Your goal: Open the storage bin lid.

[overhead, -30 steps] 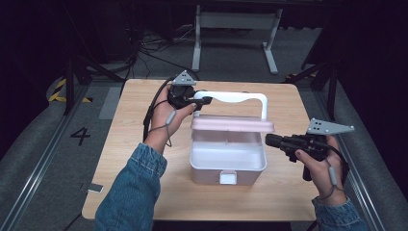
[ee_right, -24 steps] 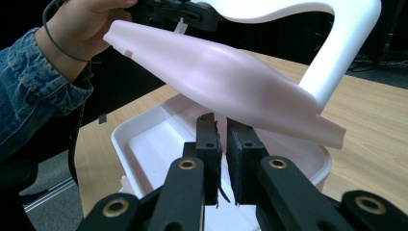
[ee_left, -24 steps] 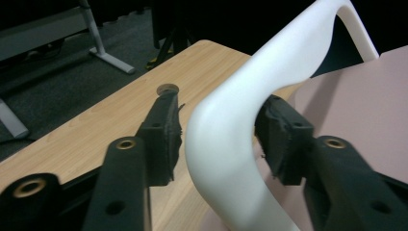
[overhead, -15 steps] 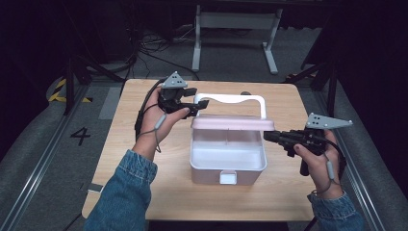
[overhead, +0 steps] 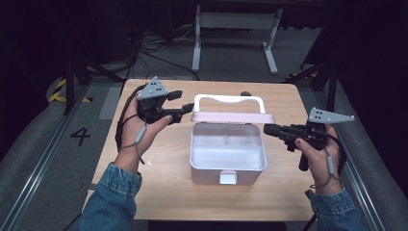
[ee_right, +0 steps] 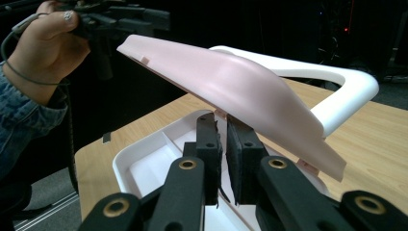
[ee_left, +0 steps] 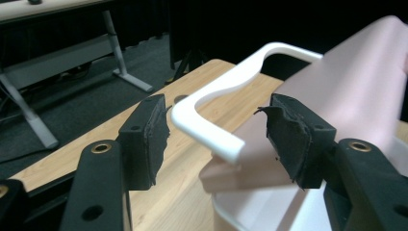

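Your left gripper (overhead: 182, 107) sits just off the left end of the pink lid (overhead: 233, 117), its jaws having just been opening and now standing wide, with the corner of the white handle (ee_left: 226, 98) between the pads but touching neither. The white box (overhead: 228, 153) rests mid-table (overhead: 159, 192) with that lid raised at its far edge. Your right gripper (overhead: 267, 129) lies at the box's right rim, jaws pressed together, holding nothing.
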The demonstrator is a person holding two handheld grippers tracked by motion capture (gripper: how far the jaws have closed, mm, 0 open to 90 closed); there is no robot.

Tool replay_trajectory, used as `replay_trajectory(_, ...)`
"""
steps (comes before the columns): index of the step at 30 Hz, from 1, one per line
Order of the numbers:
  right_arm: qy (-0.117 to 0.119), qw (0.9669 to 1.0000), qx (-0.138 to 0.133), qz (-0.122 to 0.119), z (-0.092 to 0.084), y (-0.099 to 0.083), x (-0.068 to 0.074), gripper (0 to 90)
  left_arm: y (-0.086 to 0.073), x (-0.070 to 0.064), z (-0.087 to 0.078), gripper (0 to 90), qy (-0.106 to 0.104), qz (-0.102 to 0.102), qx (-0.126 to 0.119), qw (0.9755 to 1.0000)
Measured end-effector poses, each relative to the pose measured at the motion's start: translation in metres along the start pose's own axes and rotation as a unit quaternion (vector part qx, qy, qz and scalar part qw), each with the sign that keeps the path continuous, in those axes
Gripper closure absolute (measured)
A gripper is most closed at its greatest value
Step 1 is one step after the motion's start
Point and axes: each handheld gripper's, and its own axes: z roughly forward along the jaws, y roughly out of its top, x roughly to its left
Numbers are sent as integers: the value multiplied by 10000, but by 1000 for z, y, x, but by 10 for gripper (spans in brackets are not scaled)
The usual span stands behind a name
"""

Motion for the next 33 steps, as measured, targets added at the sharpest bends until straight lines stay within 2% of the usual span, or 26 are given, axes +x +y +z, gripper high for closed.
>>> replay_trajectory(3, -16, 10000, -33, -22, 1, 1, -1, 858, -6, -4, -9, 408, -47, -61, 23, 10000)
replay_trajectory(7, -27, 9999, -97, -16, 2, 4, -2, 863, -14, -8, -17, 407, -61, -4, -5, 10000)
replay_trajectory(14, -14, 9998, -180, 47, 4, 7, -5, 864, -21, -17, -19, 404, -194, 62, -79, 9998)
replay_trajectory(18, -17, 9998, -202, 67, 4, 7, -5, 864, -23, -22, -9, 398, -216, 197, -244, 9993)
replay_trajectory(27, -4, 9997, -233, 100, 3, 7, -6, 864, -20, -30, 20, 373, -361, 236, -299, 9986)
replay_trajectory(31, 1, 9996, -238, 120, 3, 6, -7, 863, -19, -31, 28, 372, -323, 255, -285, 9987)
replay_trajectory(33, 9, 9996, -240, 132, 2, 6, -7, 861, -18, -29, 34, 373, -239, 290, -284, 9989)
